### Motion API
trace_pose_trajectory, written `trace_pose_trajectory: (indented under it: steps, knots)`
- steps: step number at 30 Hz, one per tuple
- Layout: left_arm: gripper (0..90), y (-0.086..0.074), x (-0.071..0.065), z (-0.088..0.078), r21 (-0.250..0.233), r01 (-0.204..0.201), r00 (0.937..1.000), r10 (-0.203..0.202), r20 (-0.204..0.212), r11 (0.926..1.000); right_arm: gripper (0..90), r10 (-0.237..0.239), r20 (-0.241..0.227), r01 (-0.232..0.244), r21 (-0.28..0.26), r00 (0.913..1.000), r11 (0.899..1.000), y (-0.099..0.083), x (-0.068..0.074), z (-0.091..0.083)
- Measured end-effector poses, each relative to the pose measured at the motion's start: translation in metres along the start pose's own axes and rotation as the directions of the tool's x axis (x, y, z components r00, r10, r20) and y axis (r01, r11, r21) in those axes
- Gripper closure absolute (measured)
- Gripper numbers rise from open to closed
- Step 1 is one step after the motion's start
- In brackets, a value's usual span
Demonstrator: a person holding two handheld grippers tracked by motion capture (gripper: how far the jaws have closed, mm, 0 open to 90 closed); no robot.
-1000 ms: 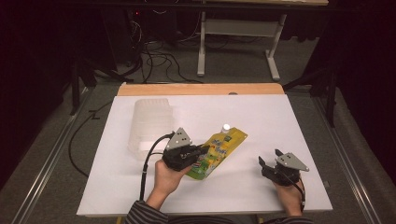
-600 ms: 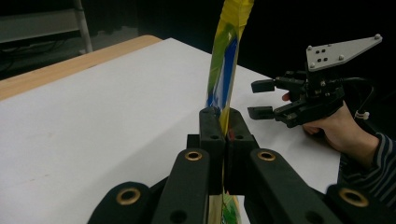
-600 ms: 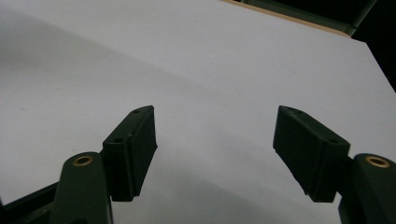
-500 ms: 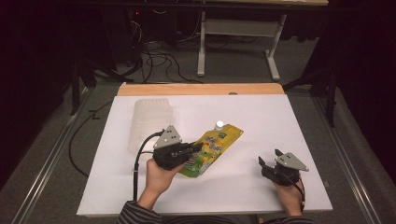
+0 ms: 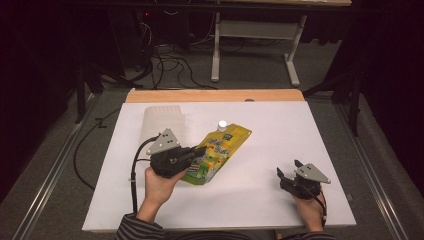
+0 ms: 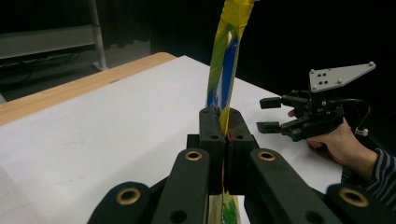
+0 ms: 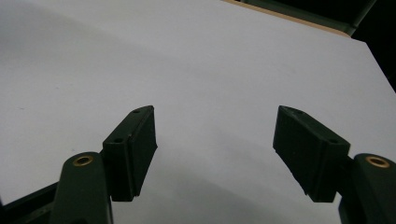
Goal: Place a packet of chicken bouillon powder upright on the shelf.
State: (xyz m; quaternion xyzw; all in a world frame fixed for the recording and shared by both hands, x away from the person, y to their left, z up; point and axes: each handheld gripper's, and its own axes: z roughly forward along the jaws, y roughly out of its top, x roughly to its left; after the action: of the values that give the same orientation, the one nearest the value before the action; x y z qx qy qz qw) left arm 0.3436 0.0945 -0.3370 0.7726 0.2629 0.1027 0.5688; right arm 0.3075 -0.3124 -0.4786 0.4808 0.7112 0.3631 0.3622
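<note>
A yellow printed pouch [image 5: 217,150] with a white screw cap [image 5: 222,124] hangs over the white table top, left of centre. My left gripper [image 5: 197,152] is shut on its lower end. In the left gripper view the pouch [image 6: 225,74] stands edge-on, pinched between the two black jaws of that gripper [image 6: 225,122]. My right gripper [image 5: 285,172] rests near the front right of the table, open with nothing in it; the same right gripper [image 6: 268,113] sits farther off in the left gripper view. From its own camera, the right gripper [image 7: 215,142] has its jaws wide apart over bare white surface.
A translucent plastic container [image 5: 162,120] sits on the white table [image 5: 300,125] behind the left hand. A wooden strip [image 5: 215,95] runs along the table's far edge. Beyond it are cables [image 5: 165,65] and a stand's metal legs [image 5: 255,30] on the floor.
My left gripper has carried the pouch leftward and a little up, away from the table's middle. The right gripper has stayed in place.
</note>
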Motion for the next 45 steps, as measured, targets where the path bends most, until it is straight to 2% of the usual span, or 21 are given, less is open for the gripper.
trace_pose_trajectory:
  steps: [19, 28, 39, 43, 45]
  knots:
    - [88.6, 0.007, 0.013, -0.025, -0.03, 0.003, 0.9977, -0.005, -0.068, 0.9995, 30.7, 0.0, -0.001, 0.0, -0.001, 1.0, 1.0, 0.0, 0.0, 0.0]
    - [88.6, 0.009, 0.021, -0.042, -0.062, -0.001, 0.9919, -0.007, -0.126, 0.9981, 30.7, 0.001, 0.0, -0.001, 0.004, 1.0, 1.0, 0.0, 0.001, 0.0]
    - [88.6, 0.011, 0.034, -0.057, -0.072, -0.011, 0.9774, -0.004, -0.211, 0.9974, 30.7, -0.001, 0.0, 0.001, 0.003, 1.0, 1.0, 0.0, 0.001, 0.0]
    - [88.6, 0.014, 0.04, -0.062, -0.085, -0.012, 0.9687, -0.01, -0.248, 0.9963, 30.7, 0.004, 0.003, -0.004, 0.009, 1.0, 1.0, 0.0, 0.001, 0.0]
    - [88.6, 0.015, 0.043, -0.066, -0.093, -0.016, 0.9619, -0.01, -0.273, 0.9955, 30.7, 0.001, 0.003, -0.001, 0.008, 1.0, 1.0, 0.0, 0.001, 0.0]
